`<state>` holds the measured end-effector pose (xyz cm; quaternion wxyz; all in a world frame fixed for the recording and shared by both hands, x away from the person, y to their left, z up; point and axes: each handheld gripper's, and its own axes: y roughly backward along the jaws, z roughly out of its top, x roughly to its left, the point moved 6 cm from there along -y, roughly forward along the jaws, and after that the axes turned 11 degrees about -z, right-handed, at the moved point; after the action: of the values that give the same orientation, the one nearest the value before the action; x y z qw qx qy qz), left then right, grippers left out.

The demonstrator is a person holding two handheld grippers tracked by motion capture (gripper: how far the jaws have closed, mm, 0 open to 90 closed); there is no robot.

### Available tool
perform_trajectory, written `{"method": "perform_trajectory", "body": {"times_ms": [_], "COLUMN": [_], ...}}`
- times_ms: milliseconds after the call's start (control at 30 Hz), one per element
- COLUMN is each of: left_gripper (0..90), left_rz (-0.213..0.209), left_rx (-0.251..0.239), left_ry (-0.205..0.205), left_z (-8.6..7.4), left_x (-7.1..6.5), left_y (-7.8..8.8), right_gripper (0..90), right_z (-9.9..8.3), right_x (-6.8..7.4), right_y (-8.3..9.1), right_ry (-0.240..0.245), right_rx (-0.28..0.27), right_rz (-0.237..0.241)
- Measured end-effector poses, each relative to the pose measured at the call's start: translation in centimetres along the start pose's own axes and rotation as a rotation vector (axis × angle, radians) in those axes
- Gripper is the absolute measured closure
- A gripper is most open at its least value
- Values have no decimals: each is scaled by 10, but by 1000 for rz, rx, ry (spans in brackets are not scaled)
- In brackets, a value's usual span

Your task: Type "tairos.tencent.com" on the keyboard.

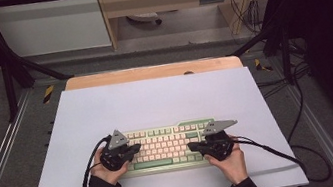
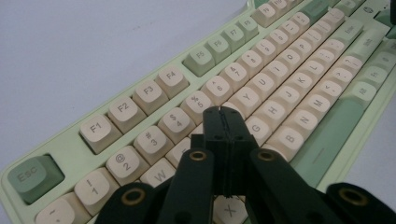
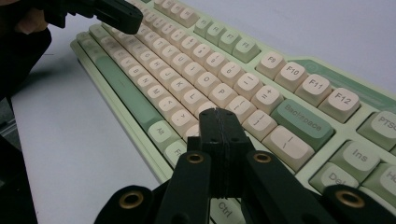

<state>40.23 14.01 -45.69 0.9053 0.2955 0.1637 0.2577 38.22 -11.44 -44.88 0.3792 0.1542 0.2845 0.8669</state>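
Closed jaws of both grippers over keyboard (image 1: 165, 147).

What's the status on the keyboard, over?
Left gripper shut, tip over the left-hand letter keys. Right gripper shut, tip over the right-hand keys. Keyboard flat on the white sheet. Nothing blocking.
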Motion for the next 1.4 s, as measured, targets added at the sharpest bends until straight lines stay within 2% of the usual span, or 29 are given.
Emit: {"method": "perform_trajectory", "body": {"times_ms": [633, 1000, 1400], "left_gripper": [897, 897, 898], "left_rz": [5, 5, 7], "left_rx": [-19, -33, -37], "left_ry": [27, 38, 45], "left_z": [-16, -23, -25], "left_x": [4, 7, 8], "left_y": [22, 32, 35], "right_gripper": [900, 900, 900], "right_z": [5, 14, 30], "right_x": [6, 18, 26], "right_y": [-2, -18, -41], "right_ry": [-8, 12, 4], "right_rx": [-12, 5, 7], "right_rz": [6, 10, -7]}}
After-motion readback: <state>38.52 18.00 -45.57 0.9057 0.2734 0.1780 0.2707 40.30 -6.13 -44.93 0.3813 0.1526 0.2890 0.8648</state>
